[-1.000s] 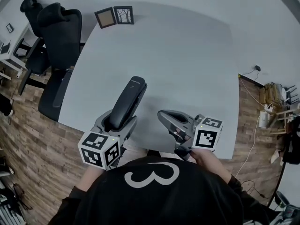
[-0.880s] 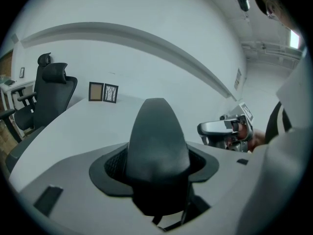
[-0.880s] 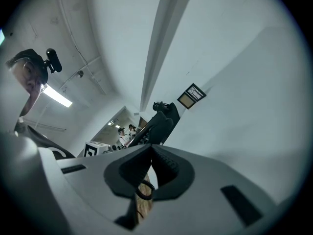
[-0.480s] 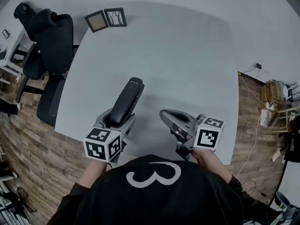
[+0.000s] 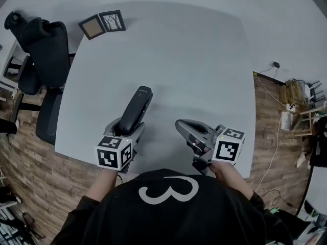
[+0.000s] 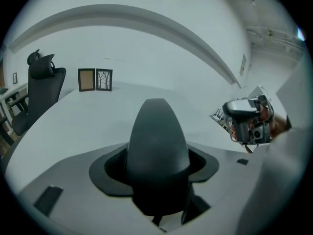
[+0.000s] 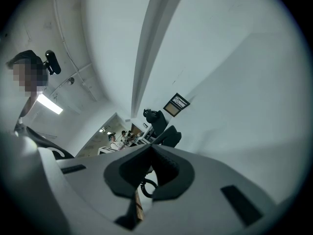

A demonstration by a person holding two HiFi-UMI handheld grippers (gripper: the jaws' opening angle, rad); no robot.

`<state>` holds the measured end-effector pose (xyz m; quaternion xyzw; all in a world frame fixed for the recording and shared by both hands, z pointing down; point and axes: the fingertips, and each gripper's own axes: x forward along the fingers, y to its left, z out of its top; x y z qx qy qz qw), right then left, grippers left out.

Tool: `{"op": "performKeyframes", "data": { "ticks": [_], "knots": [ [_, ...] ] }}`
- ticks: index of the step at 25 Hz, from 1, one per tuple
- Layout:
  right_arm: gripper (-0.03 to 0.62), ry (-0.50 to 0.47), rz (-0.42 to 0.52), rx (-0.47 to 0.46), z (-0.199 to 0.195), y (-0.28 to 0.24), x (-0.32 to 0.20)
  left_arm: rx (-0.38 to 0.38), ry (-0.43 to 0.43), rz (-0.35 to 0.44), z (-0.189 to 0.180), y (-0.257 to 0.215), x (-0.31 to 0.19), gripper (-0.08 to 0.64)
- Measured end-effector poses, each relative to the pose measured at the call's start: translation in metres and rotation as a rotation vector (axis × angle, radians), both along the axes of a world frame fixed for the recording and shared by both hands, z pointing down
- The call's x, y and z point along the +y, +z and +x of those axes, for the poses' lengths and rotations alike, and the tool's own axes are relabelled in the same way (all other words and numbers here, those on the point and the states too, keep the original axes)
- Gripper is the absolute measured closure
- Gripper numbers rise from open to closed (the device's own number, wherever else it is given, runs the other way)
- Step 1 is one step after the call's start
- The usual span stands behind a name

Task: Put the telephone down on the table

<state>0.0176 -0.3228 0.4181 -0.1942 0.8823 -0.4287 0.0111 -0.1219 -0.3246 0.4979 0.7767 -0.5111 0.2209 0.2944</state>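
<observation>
Since a second ago the left tool [image 5: 126, 131] has come lower over the grey counter [image 5: 204, 60], carrying the black telephone handset [image 5: 138, 106], which it clamps by the near end. The handset's long axis runs straight out from that tool, away from the person and a little rightward, so it will land ahead of the left hand. The right tool [image 5: 180, 125], closed on nothing, waits just beside. From overhead I cannot tell whether the far end touches down. The left tool's own view shows only the rounded body filling its jaws, with two picture frames [image 6: 95, 80] well beyond.
</observation>
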Motion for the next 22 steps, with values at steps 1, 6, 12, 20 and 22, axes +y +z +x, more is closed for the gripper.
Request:
{"op": "performKeyframes", "data": {
  "ticks": [1,6,12,20,22],
  "knots": [
    [0.583,0.003,-0.001,0.003,0.001,0.001,0.0,0.001,0.0,-0.001,0.0,0.003,-0.002,0.272],
    [0.583,0.02,-0.02,0.022,0.005,0.01,0.0,0.0,0.0,0.001,0.0,0.015,-0.014,0.272],
    [0.583,0.027,-0.04,0.044,0.008,0.019,0.001,-0.006,0.0,-0.016,0.004,0.036,-0.019,0.272],
    [0.583,0.033,-0.063,0.053,0.012,0.027,0.002,-0.066,0.001,-0.011,0.009,0.058,-0.021,0.272],
    [0.583,0.031,-0.066,0.052,0.013,0.029,0.001,-0.092,0.008,0.001,0.011,0.06,-0.021,0.272]
  ]
}}
